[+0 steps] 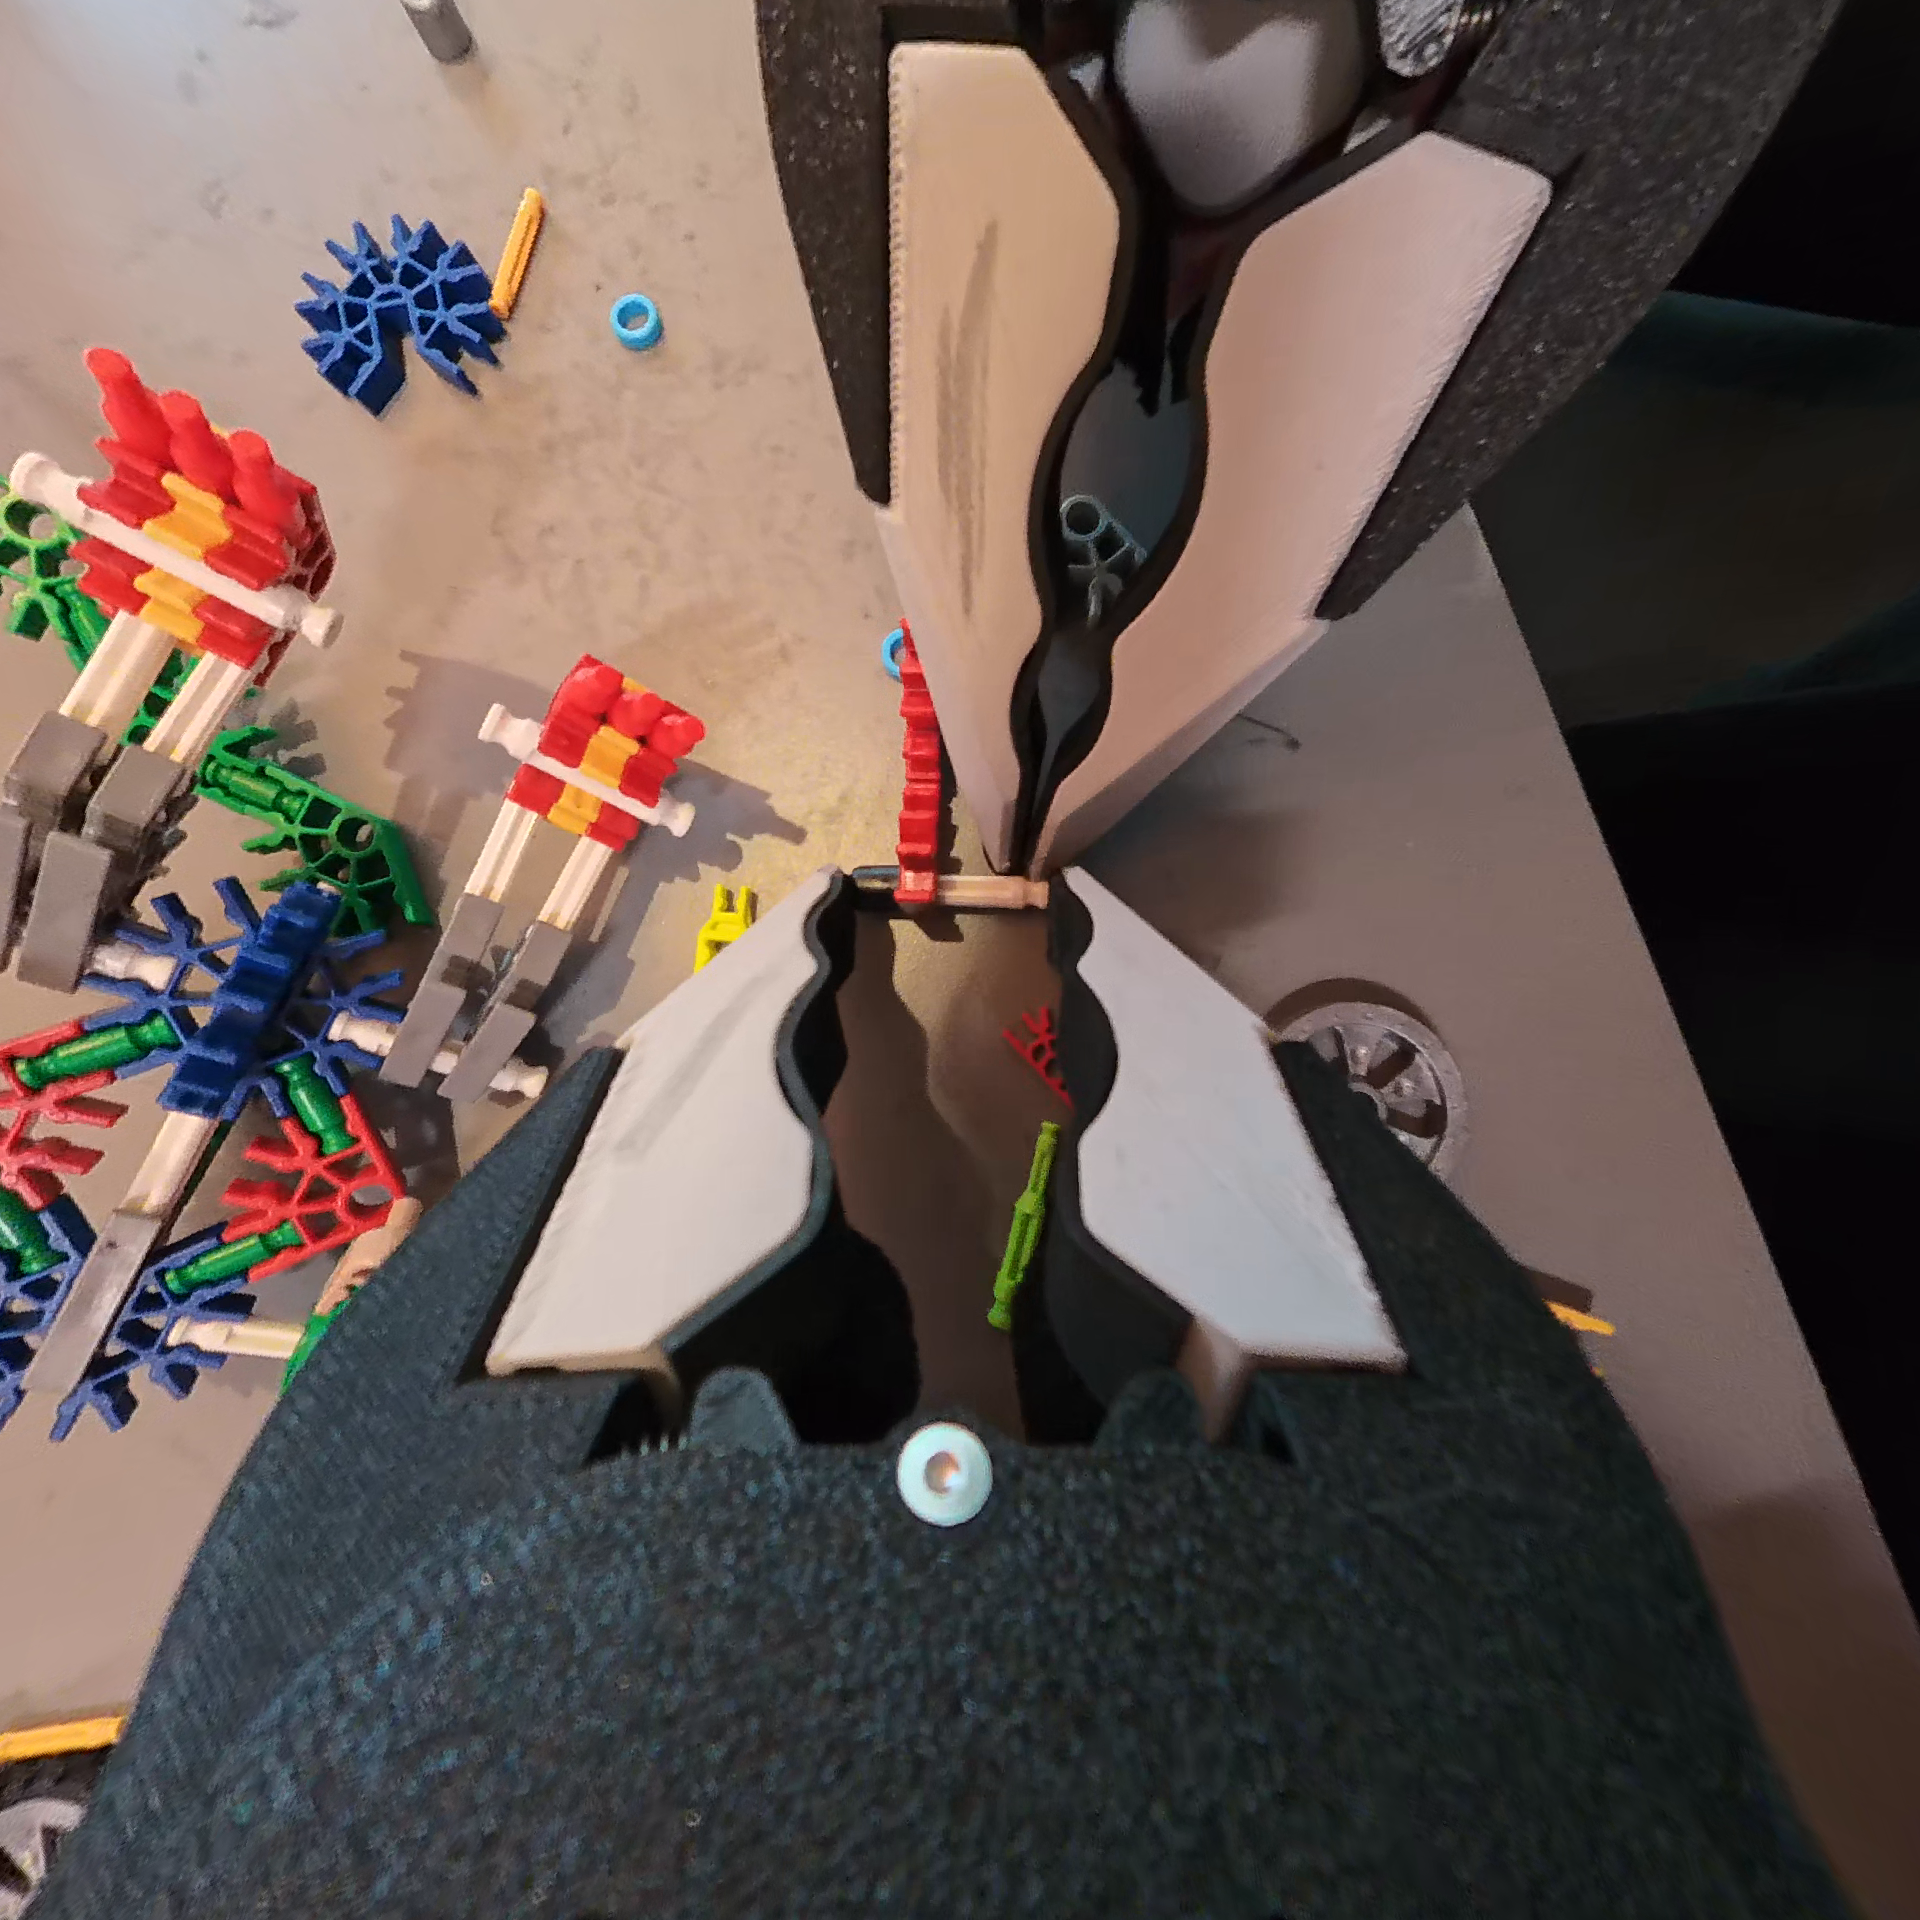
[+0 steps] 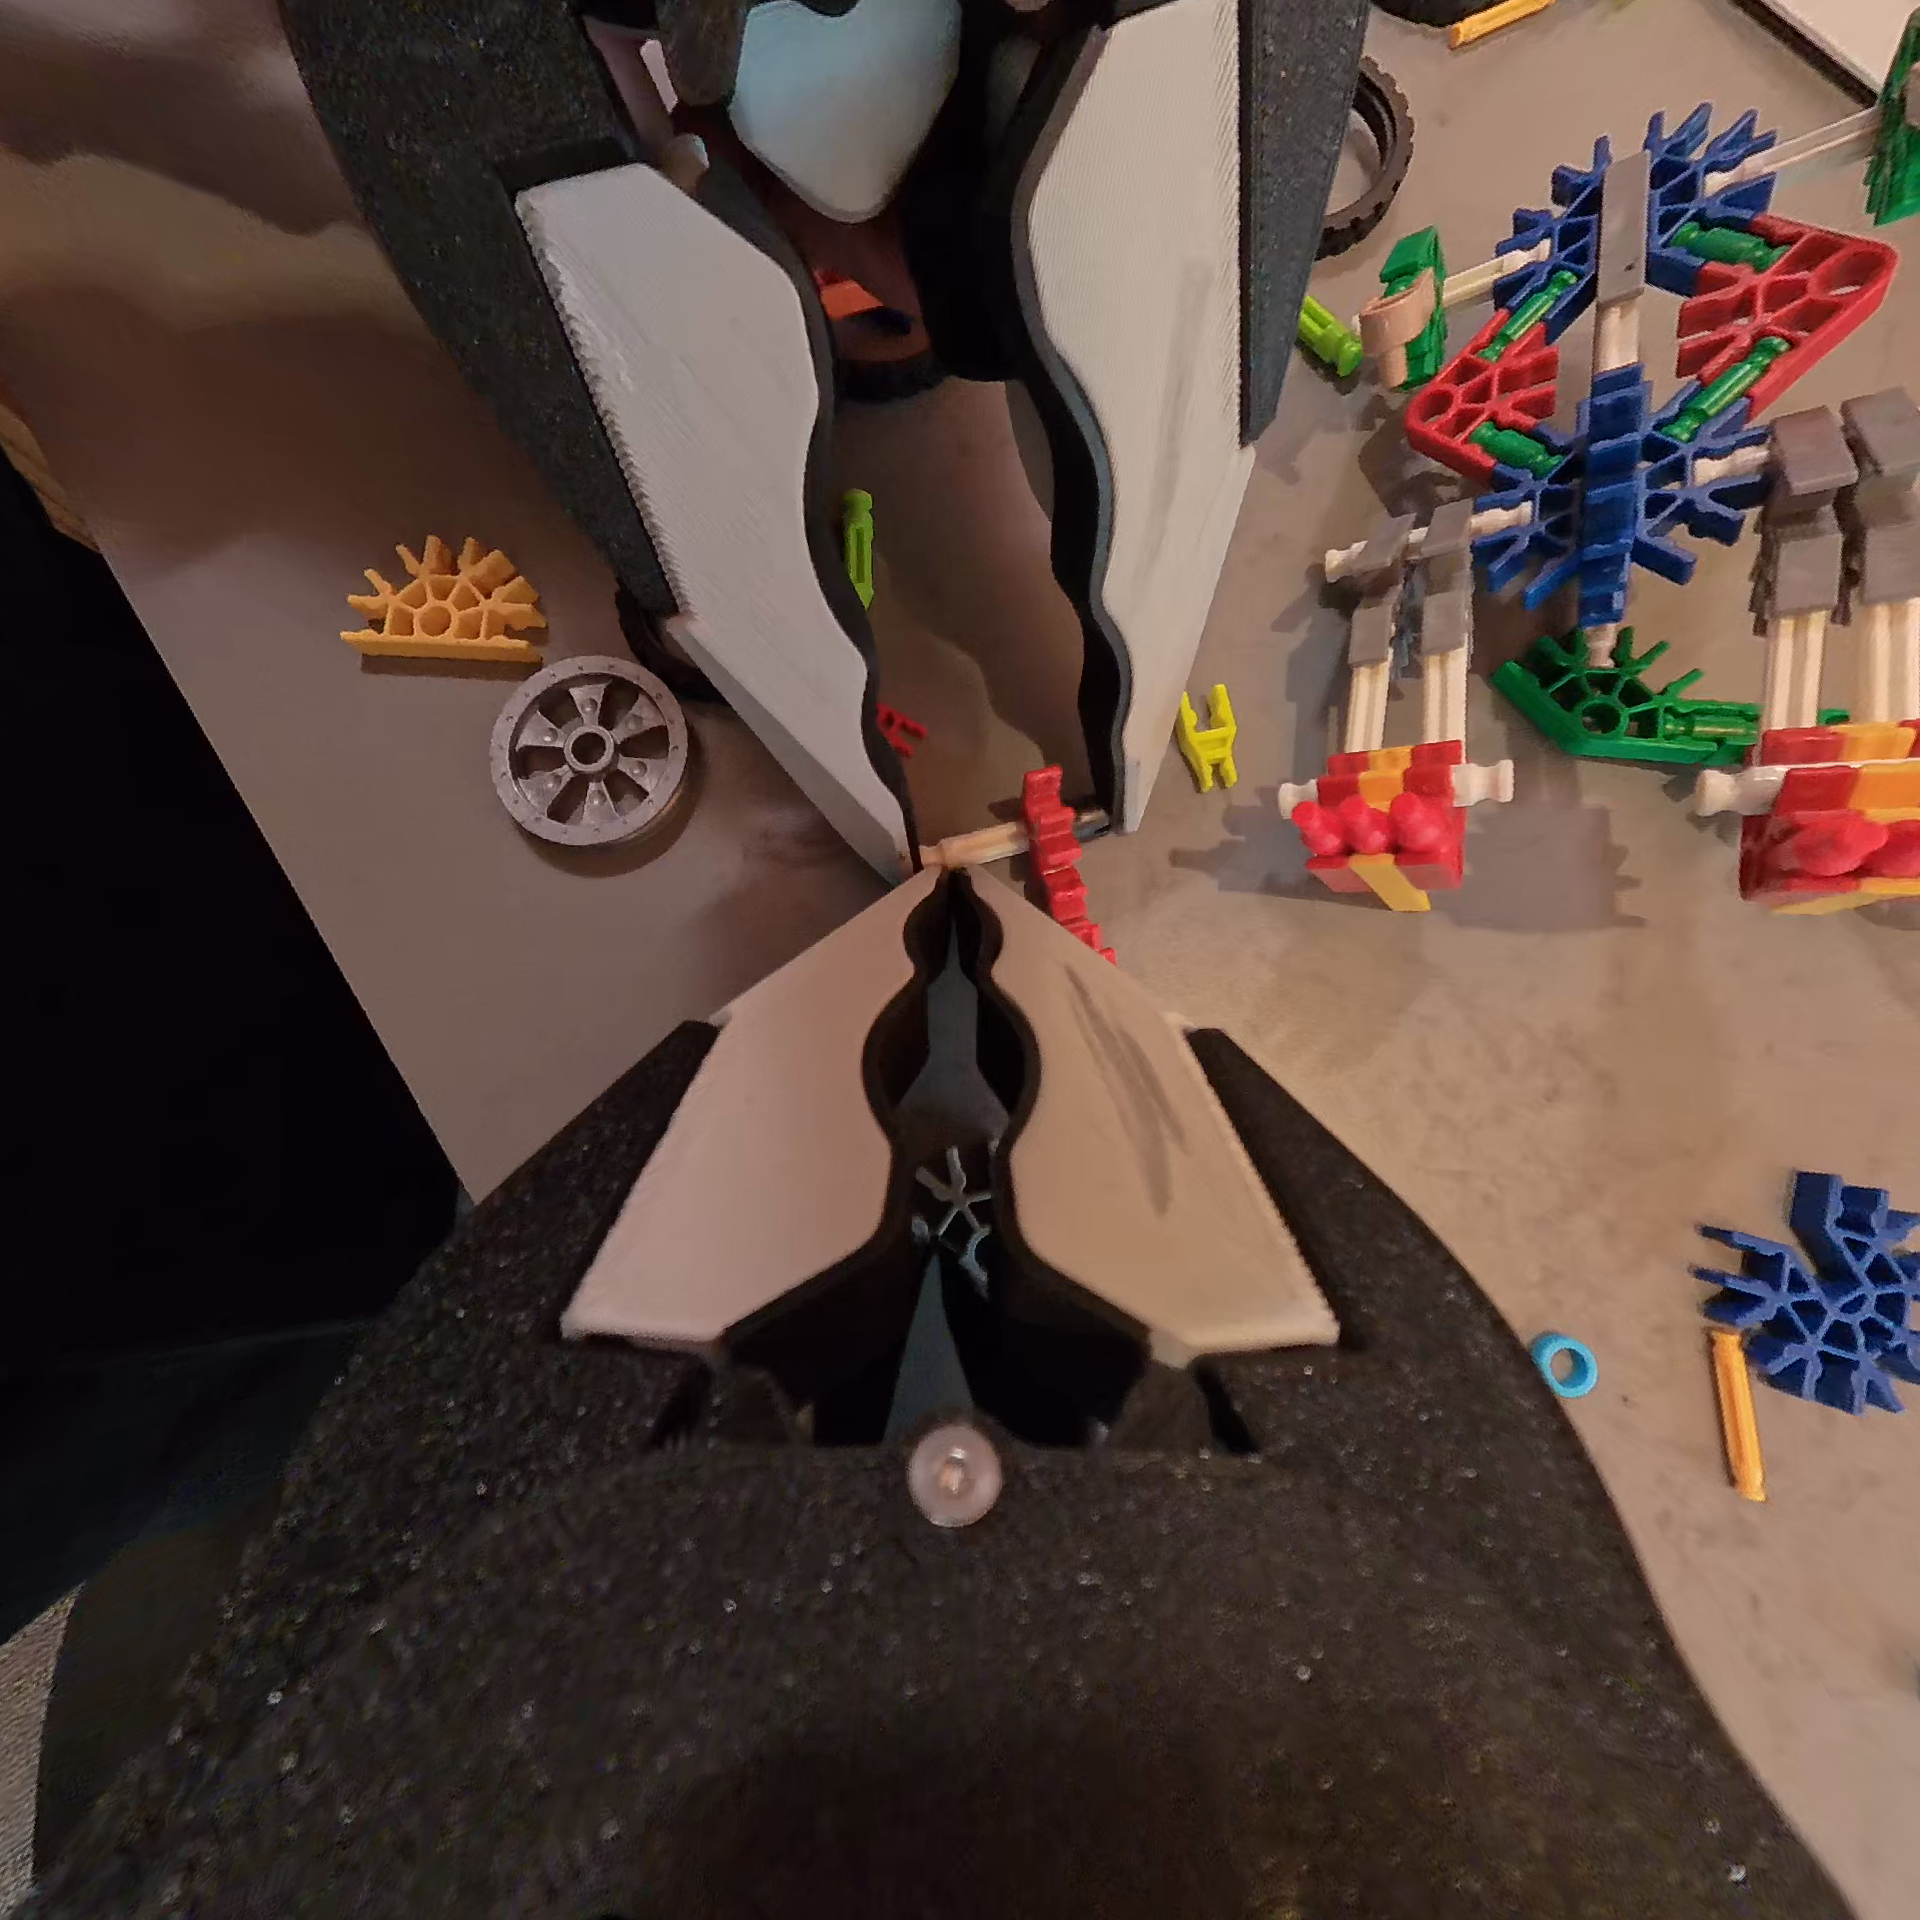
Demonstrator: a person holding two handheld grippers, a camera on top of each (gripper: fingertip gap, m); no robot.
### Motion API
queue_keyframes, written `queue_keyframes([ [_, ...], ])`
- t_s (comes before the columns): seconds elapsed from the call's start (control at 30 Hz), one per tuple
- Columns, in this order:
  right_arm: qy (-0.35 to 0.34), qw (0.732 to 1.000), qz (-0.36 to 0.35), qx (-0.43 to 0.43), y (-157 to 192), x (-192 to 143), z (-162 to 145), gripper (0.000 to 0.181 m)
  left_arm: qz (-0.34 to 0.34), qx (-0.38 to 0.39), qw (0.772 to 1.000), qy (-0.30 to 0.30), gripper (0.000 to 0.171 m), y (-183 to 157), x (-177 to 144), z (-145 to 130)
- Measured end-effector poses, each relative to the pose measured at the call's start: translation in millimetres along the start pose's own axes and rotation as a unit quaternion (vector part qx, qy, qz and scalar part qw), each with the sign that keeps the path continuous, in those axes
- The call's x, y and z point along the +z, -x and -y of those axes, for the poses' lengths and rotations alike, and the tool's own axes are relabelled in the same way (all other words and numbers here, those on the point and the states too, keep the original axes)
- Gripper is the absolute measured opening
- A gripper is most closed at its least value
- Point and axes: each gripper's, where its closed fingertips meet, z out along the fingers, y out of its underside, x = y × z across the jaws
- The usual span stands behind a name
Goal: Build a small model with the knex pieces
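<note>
A short white rod [image 1: 982,890] with a red connector [image 1: 918,769] slid onto it hangs above the grey table. My left gripper [image 1: 951,881] has its jaws apart by the rod's length, and its fingertips [image 1: 821,904] touch both rod ends. My right gripper [image 1: 1023,857] reaches in from the top of the left wrist view, shut on the rod's right end. In the right wrist view my right gripper [image 2: 943,875] pinches the rod [image 2: 982,844] beside the red connector [image 2: 1049,831]. The left gripper [image 2: 1013,844] comes from above.
Built models of red, blue, green and white pieces [image 1: 187,935] lie left of the grippers. Loose parts lie around: a green rod [image 1: 1023,1226], a yellow clip [image 1: 727,920], a grey wheel [image 2: 589,750], an orange half-round connector [image 2: 447,613] and a blue connector [image 1: 400,301]. The table edge [image 1: 1621,935] runs close on the right. Left and right tips are no more than a few centimetres apart. The grey wheel [image 2: 589,750] is about 7 cm from both grippers' fingertips.
</note>
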Motion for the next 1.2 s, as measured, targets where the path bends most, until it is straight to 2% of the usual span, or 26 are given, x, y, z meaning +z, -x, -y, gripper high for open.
queue_keyframes([
  [0.3,0.015,1.0,-0.006,-0.006,-3,-2,0,0.0,0.023,-0.026,0.999,-0.003,0.035,2,0,-1],
  [0.47,-0.008,1.0,-0.01,0.005,-6,-15,10,0.006,0.018,-0.057,0.998,0.008,0.035,3,-11,-13],
  [0.77,-0.005,0.999,-0.037,-0.013,-17,-10,14,0.028,0.029,-0.066,0.997,0.008,0.036,2,-13,-17],
  [0.9,0.016,0.999,-0.03,-0.037,-16,2,8,0.025,0.026,-0.063,0.998,0.006,0.036,2,-12,-16],
  [0.97,0.022,0.998,-0.033,-0.045,-18,4,8,0.012,0.027,-0.057,0.998,0.007,0.036,2,-12,-17],
  [1.2,0.026,0.999,-0.015,-0.042,-16,3,7,0.009,0.027,-0.05,0.998,-0.003,0.035,1,-12,-16],
])
